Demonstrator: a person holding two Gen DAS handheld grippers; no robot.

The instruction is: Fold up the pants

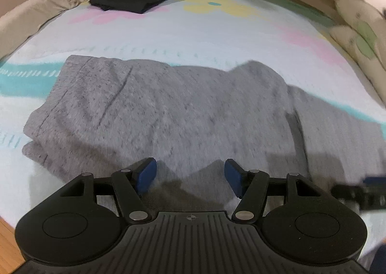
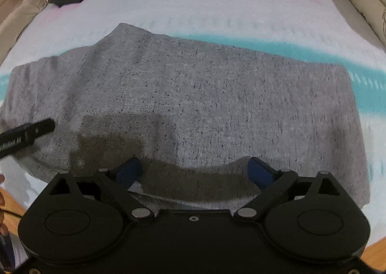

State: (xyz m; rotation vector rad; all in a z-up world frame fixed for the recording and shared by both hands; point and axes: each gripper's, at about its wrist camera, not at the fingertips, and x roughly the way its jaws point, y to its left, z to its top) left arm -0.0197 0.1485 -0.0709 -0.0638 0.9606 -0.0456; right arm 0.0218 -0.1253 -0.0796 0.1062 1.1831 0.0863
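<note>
On the bed [image 1: 193, 33], grey pants [image 1: 156, 110] lie folded; left gripper [image 1: 190, 177] and right gripper [image 2: 195, 172] hover near, jaws apart, empty.

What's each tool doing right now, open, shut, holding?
Left tool: open, empty, over the grey pants.
Right tool: open wide, nothing gripped, pants beneath.

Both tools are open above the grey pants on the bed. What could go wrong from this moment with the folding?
1. The grey pants lie with a raised hump and creases; a further fold over these may come out crooked.
2. The left tool and the right tool both stand open with nothing gripped, so a careless closing could catch only the top layer.
3. The near edge lies close to the bed border; the cloth might slide off.
</note>
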